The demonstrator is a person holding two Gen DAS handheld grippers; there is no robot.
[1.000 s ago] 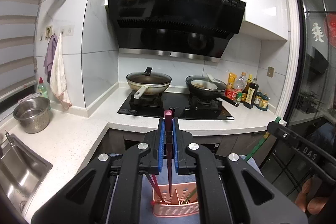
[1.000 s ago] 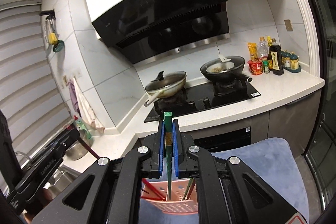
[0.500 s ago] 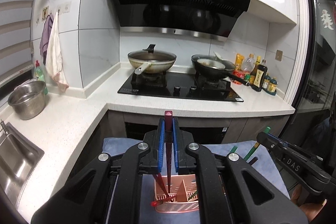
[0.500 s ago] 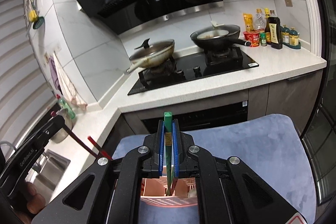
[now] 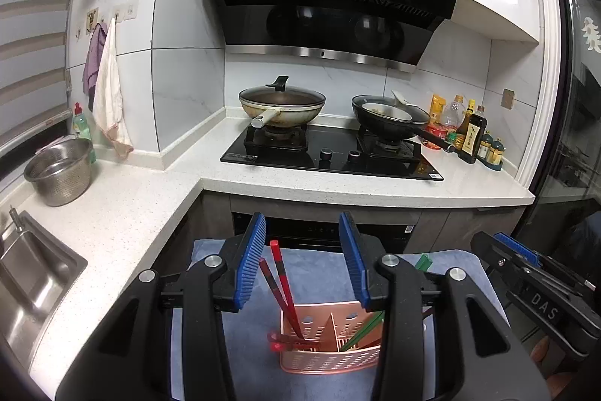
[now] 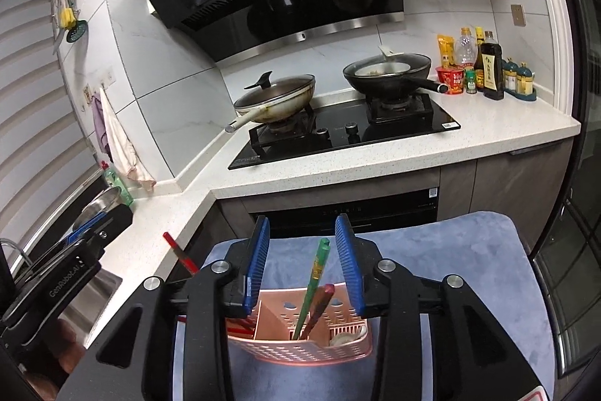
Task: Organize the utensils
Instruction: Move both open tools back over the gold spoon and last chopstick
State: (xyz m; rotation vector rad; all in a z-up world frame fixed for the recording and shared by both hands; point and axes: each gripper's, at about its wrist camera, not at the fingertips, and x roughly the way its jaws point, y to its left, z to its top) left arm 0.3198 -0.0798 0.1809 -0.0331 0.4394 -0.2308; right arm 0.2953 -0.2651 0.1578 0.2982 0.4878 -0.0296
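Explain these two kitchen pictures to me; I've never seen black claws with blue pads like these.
No robot here: a person holds a two-finger claw in each hand, each with a fisheye camera looking along its fingers. One picture comes from the left claw, the other from the right claw. Below both, on a blue mat, stands a pink utensil holder. Red chopsticks lean in its left compartment, a green chopstick in another. Both claws are opening; the sticks stand free between the pads, so nothing is held. Behind are a stove, two pans and a sink.
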